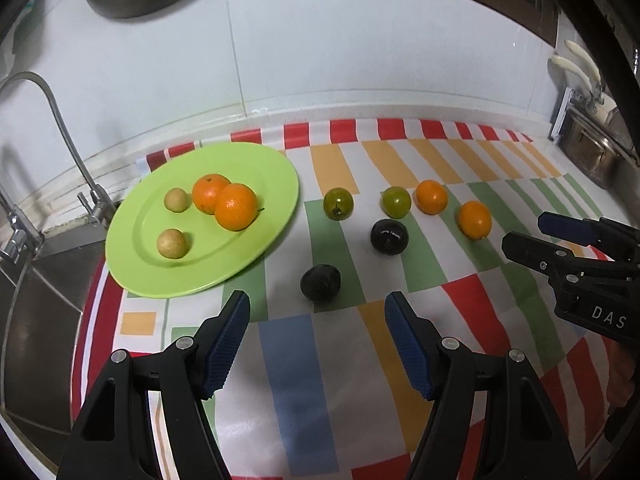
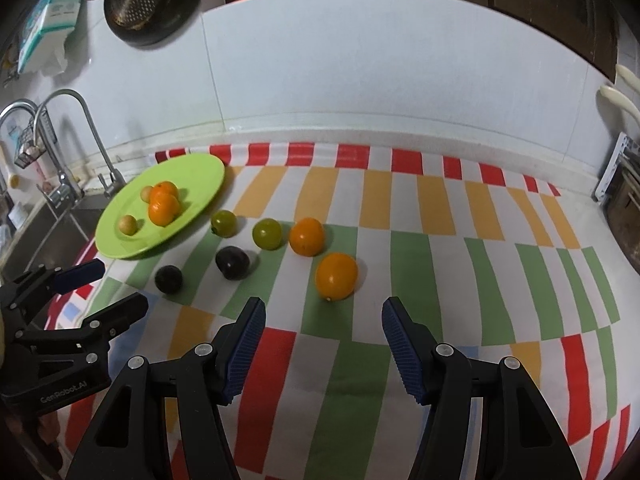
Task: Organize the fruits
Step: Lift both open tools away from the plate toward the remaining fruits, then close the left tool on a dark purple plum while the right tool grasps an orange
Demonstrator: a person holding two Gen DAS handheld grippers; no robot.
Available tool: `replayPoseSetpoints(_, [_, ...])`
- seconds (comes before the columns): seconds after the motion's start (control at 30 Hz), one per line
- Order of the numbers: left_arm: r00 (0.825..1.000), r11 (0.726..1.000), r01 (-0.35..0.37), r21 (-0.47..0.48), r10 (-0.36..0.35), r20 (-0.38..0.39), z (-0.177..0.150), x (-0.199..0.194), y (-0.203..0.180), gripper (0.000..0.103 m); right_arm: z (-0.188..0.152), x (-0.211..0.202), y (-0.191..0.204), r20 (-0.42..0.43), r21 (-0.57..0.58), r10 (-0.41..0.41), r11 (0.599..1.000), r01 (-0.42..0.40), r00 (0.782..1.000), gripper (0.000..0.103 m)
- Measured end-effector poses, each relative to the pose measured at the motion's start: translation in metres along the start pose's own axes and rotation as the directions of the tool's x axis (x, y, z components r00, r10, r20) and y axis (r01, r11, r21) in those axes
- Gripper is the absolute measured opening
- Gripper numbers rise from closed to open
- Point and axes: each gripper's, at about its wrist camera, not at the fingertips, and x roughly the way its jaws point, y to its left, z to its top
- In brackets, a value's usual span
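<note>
Green plate (image 1: 276, 184) holds four fruits; six beside it on striped cloth (image 1: 400, 160). Left hand-held gripper (image 1: 318, 308), right hand-held gripper (image 2: 323, 314): jaws wide, empty.

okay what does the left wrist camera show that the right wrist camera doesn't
Only the left wrist view shows the steel pot at the counter's far right. Only the right wrist view shows the box on the wall and a second faucet. Both show the green plate with four fruits, six fruits on the striped cloth, and both grippers, left and right, open and empty.
</note>
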Motion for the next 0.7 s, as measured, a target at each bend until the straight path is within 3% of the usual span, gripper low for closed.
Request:
replayPoseSetpoints(0.3, [0.999,1.0,-0.004,-0.009,0.004,-0.048,0.005,0.026,0.005,0.063,0.005,0.025,-0.003,-0.027,0.0,-0.004,1.0,0.004,1.0,0.061])
replayPoseSetpoints(0.7, [0.993,0.998,0.046,-0.035,-0.05,-0.103,0.004,0.047,0.008,0.04,0.012,0.053,-0.006,-0.048,0.006,0.007,1.0,-0.007,0.999,0.055])
